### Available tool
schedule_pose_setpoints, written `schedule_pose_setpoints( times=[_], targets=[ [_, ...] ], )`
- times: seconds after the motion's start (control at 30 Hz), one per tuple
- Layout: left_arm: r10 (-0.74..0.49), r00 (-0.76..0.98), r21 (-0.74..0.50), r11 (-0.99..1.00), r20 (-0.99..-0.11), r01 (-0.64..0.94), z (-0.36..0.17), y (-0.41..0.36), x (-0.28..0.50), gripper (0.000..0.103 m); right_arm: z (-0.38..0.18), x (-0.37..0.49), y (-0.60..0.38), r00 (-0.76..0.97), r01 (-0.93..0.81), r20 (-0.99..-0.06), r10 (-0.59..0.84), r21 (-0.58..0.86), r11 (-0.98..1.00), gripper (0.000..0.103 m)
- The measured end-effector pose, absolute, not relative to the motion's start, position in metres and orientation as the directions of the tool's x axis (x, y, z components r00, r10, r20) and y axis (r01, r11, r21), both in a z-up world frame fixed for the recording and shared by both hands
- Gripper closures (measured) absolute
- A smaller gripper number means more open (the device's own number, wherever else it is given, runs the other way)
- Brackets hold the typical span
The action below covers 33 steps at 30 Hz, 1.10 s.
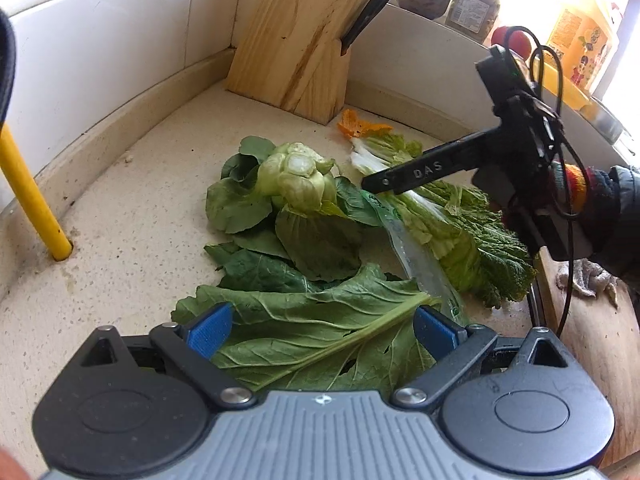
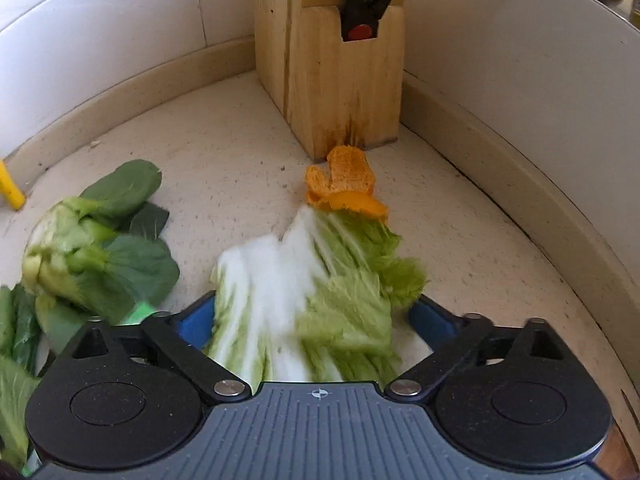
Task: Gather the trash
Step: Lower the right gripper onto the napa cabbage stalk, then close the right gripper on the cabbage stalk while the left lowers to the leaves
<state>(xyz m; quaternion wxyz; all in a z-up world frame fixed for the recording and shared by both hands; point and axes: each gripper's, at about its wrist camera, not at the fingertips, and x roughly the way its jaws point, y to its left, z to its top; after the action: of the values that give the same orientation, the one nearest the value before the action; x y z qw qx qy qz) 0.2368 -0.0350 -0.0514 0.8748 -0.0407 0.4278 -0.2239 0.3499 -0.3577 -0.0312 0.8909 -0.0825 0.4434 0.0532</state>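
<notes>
Vegetable scraps lie on the speckled counter (image 1: 132,216). My left gripper (image 1: 322,332) is open, its blue pads (image 1: 210,334) on either side of a large dark green leaf (image 1: 312,320). Beyond it lie a bok choy stub (image 1: 296,180), a clear plastic wrapper (image 1: 416,256), a napa cabbage leaf (image 1: 460,232) and an orange peel (image 1: 356,124). My right gripper (image 1: 374,183) reaches in from the right, low over the napa leaf. In the right wrist view the right gripper (image 2: 314,322) is open, with the blurred napa leaf (image 2: 304,280) between its pads. Past it is the peel (image 2: 344,184), and the bok choy (image 2: 80,252) is at left.
A wooden knife block (image 1: 296,40) stands in the back corner against the tiled wall, close behind the peel. A yellow pipe (image 1: 28,192) rises from the counter at left. Jars (image 1: 472,6) sit on a ledge at right. A wooden board (image 1: 592,320) with a cloth (image 1: 588,280) lies at right.
</notes>
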Motion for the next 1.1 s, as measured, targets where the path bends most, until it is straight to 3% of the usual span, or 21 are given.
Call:
schedule_pose_setpoints(
  times=[0.07,0.13,0.23,0.4,0.53,0.63,0.73,0.8,0.9,0.93,0.97,1.03,1.07,1.1],
  targets=[
    [-0.432,0.545,-0.255,0.893,-0.719,0.371,-0.048,-0.034,0.234,0.008,-0.026,0.336,-0.36,0.602,-0.173,-0.798,0.027,-0.097,0.98,0.04],
    [-0.439,0.553,-0.237,0.886,-0.708,0.4,-0.044,-0.035,0.23,0.008,-0.02,0.322,-0.367,0.585,-0.163,-0.81,0.043,-0.065,0.984,0.052],
    [-0.452,0.554,-0.17,0.858,-0.699,0.485,-0.035,-0.043,0.22,0.008,-0.018,0.309,-0.377,0.571,-0.138,-0.819,0.051,-0.034,0.99,0.06],
    [-0.451,0.574,0.052,0.754,-0.683,0.655,-0.022,-0.065,0.199,0.008,-0.017,0.283,-0.401,0.561,-0.056,-0.816,0.138,0.129,0.99,0.069],
    [-0.439,0.526,0.086,0.704,-0.728,0.705,-0.036,-0.078,0.207,0.008,-0.016,0.26,-0.416,0.583,-0.004,-0.792,0.183,0.222,0.975,0.086],
    [-0.424,0.476,0.085,0.672,-0.77,0.735,-0.049,-0.083,0.22,0.013,-0.02,0.256,-0.423,0.586,0.021,-0.784,0.204,0.266,0.964,0.086],
    [-0.425,0.431,0.051,0.663,-0.796,0.747,-0.052,-0.082,0.23,0.023,-0.02,0.254,-0.435,0.596,0.047,-0.771,0.224,0.312,0.949,0.079],
    [-0.409,0.395,0.022,0.672,-0.823,0.74,-0.054,-0.078,0.237,0.044,-0.022,0.258,-0.436,0.595,0.04,-0.769,0.234,0.319,0.947,0.069],
    [-0.403,0.359,-0.03,0.7,-0.842,0.714,-0.059,-0.077,0.242,0.049,-0.021,0.271,-0.419,0.591,0.001,-0.788,0.173,0.215,0.977,0.05],
    [-0.393,0.361,-0.019,0.698,-0.846,0.716,-0.059,-0.08,0.24,0.051,-0.022,0.274,-0.409,0.602,-0.022,-0.787,0.134,0.151,0.988,0.03],
    [-0.389,0.361,-0.01,0.692,-0.848,0.722,-0.058,-0.082,0.235,0.057,-0.025,0.278,-0.4,0.608,-0.029,-0.79,0.078,0.077,0.997,0.02],
    [-0.408,0.33,-0.037,0.674,-0.851,0.737,-0.054,-0.08,0.223,0.066,-0.029,0.279,-0.384,0.623,-0.057,-0.782,0.008,-0.035,0.998,0.028],
    [-0.421,0.308,-0.064,0.671,-0.853,0.739,-0.052,-0.076,0.218,0.068,-0.026,0.276,-0.382,0.624,-0.078,-0.78,0.038,-0.014,0.997,0.05],
    [-0.428,0.295,-0.084,0.673,-0.855,0.735,-0.05,-0.074,0.214,0.069,-0.023,0.274,-0.383,0.613,-0.084,-0.786,0.082,0.038,0.996,0.062]
  ],
)
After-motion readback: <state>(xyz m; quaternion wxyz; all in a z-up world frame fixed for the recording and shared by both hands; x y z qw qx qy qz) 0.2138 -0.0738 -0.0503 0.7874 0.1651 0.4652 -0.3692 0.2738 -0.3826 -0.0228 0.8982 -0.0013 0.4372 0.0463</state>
